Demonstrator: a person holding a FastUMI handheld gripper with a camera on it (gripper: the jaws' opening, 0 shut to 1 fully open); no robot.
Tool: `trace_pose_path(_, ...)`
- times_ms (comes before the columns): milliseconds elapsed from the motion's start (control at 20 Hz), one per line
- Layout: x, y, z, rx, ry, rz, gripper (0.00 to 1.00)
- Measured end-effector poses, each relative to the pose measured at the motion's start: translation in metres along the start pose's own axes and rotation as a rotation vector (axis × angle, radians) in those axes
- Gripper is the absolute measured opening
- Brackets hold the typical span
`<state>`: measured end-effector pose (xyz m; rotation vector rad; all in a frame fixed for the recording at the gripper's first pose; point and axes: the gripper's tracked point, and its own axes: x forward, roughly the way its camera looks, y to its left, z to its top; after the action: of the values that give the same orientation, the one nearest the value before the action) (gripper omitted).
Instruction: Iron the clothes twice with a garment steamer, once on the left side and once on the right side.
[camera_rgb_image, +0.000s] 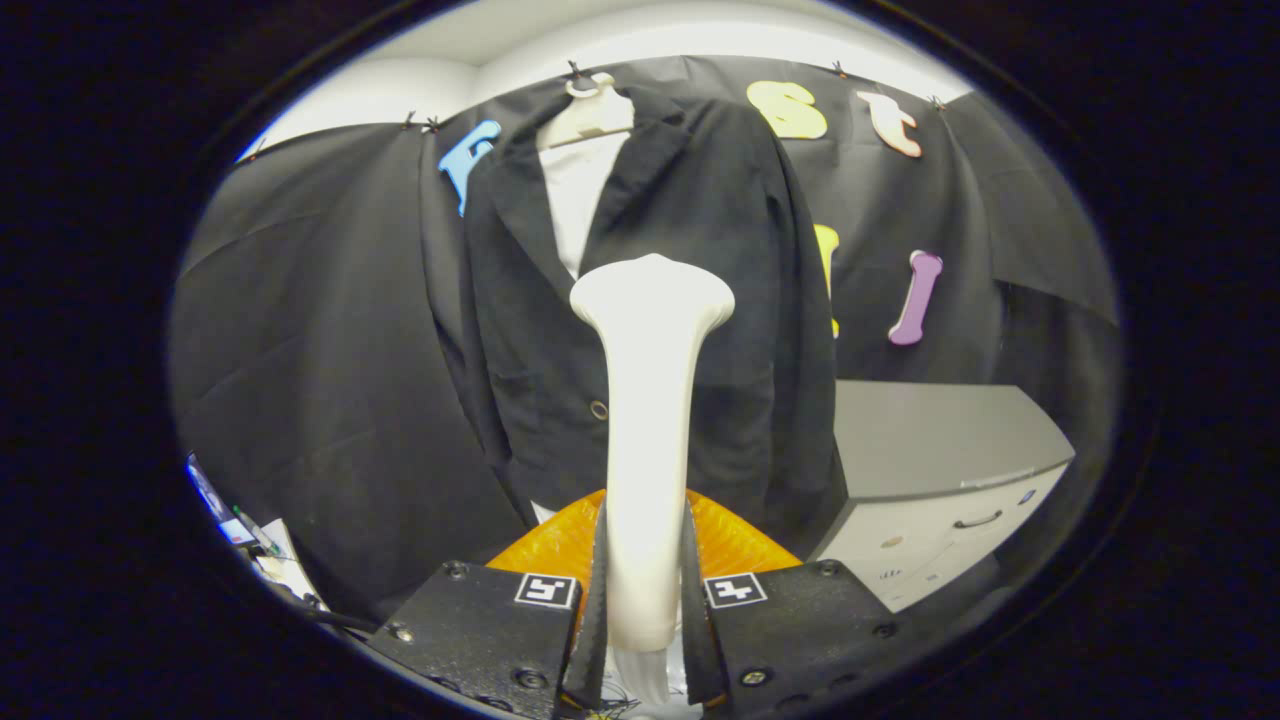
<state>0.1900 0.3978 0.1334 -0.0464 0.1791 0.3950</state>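
1. Gripper (645, 610): both fingers are clamped on the white steamer (648, 420) at the low end of its handle, one on each side, narrow gap, no daylight against the handle.
2. Steamer: long axis runs straight away from the fingers, up toward the jacket (650, 290). Flared head is at the far end and points at the jacket front. Handle end sits between the fingers.
3. Head vs jacket: the head overlaps the jacket's middle, just below the V of the lapels and above the button (598, 409). Cannot tell if it touches the cloth or sits apart.
4. Jacket: dark, hangs on a pale hanger (590, 110) against the black cloth wall (300, 350), white shirt (575, 195) showing in the V.
5. Other things relative to the jacket: orange thing (735, 540) under its hem, just past the fingers; grey cabinet (940, 470) beside its hem on one side.
6. Risk, slip: the hold is low on a long handle, so the head may swing or twist in the fingers when dragged down the cloth.
7. Risk, coverage: the head looks centred now, so a pass from here may run the middle and not a clear left or right side.
8. Risk, snag: pressing hard may catch the lapel or button, or pull the jacket off the hanger.
9. Risk, too far off: if the head stays apart from the cloth, the pass does little.
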Motion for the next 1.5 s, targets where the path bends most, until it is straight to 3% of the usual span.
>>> trace_pose_path(400,-0.002,0.081,0.077,-0.061,-0.14,0.108,0.33)
trace_pose_path(850,0.037,0.157,0.122,-0.103,-0.175,0.193,0.33)
trace_pose_path(1200,0.068,0.174,0.13,-0.135,-0.172,0.169,0.33)
trace_pose_path(1500,0.087,0.166,0.108,-0.155,-0.122,0.158,0.33)
